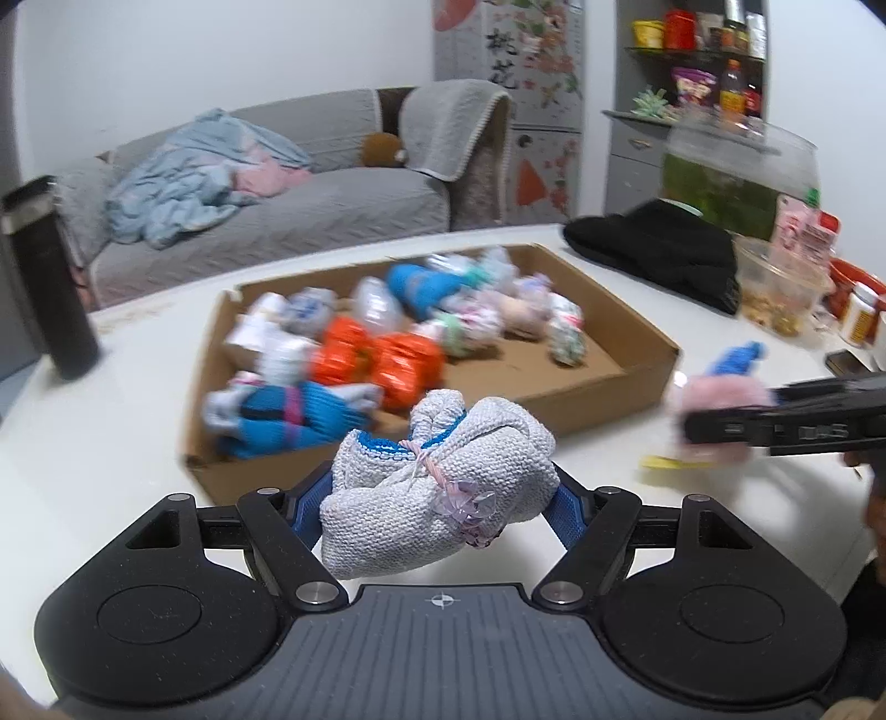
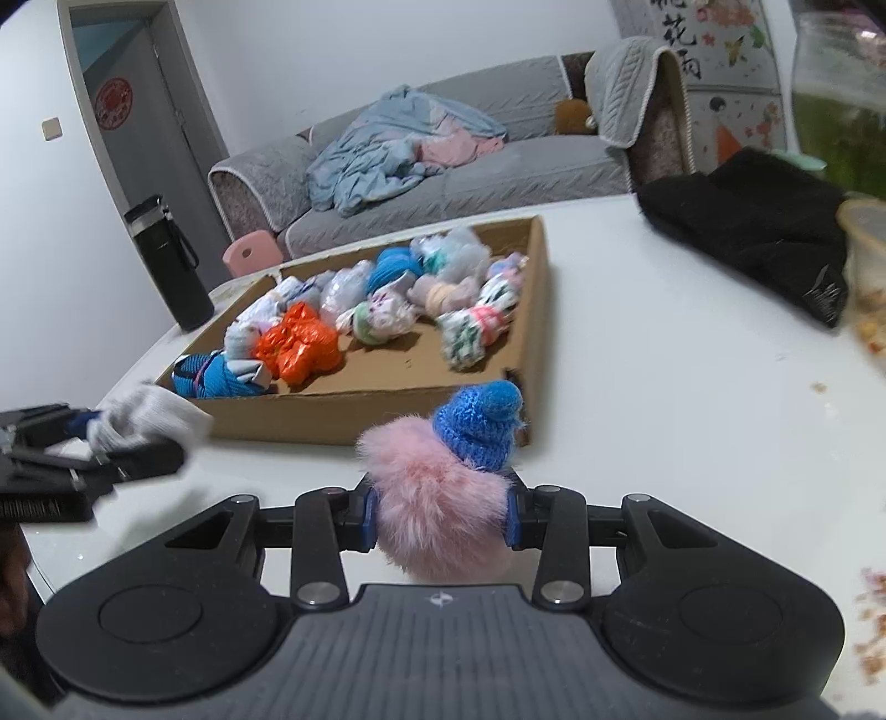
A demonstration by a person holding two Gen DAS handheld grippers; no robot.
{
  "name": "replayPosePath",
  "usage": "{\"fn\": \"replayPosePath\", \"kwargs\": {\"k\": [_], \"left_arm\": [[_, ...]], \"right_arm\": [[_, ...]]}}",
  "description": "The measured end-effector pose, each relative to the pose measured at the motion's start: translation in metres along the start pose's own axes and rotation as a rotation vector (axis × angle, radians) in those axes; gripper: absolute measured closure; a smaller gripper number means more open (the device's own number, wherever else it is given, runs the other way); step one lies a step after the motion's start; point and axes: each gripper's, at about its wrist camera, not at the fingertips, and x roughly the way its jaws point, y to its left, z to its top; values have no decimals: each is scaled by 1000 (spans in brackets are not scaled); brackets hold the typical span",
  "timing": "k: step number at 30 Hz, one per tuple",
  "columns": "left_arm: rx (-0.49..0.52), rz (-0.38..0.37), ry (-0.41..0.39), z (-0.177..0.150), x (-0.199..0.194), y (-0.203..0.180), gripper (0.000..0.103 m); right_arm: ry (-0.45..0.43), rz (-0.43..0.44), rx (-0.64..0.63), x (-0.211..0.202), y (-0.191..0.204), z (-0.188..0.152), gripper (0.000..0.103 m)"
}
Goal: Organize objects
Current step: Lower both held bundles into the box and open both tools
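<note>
Left gripper (image 1: 443,498) clamped a white knit bundle (image 1: 437,482); right gripper (image 2: 441,512) clamped a pink pompom (image 2: 437,498), near the cardboard box (image 2: 354,412).

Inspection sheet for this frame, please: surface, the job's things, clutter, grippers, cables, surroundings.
Surface: white tabletop, crumbs at its right edge.
Job's things: shallow brown cardboard tray holding many small bundles, among them orange plastic ones and a blue knitted one; white knitted bundle with blue trim; pink fluffy pompom with a blue knitted hat.
Clutter: black folded garment; black flask; clear plastic tub.
Grippers: left gripper shut on the white knitted bundle; right gripper shut on the pink pompom.
Cables: nothing seen.
Surroundings: grey sofa with a light blue blanket; shelves with jars.
</note>
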Motion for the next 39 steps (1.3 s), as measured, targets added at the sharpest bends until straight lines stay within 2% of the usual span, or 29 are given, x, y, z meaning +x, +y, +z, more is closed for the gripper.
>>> {"fn": "replayPosePath", "kwargs": {"k": [8,14,24,39], "left_arm": [[-56,72,-38,37,-11,43,23],[-34,77,-44,72,2,42,23],[0,26,-38,106,30,21,23],[-3,-58,16,97,73,9,23]], "right_arm": [[-60,-59,-58,-16,-11,47,67],[-118,-43,-118,-14,4,87,67],[-106,5,-206,5,27,98,66],[-71,23,-214,29,32,99,66]]}}
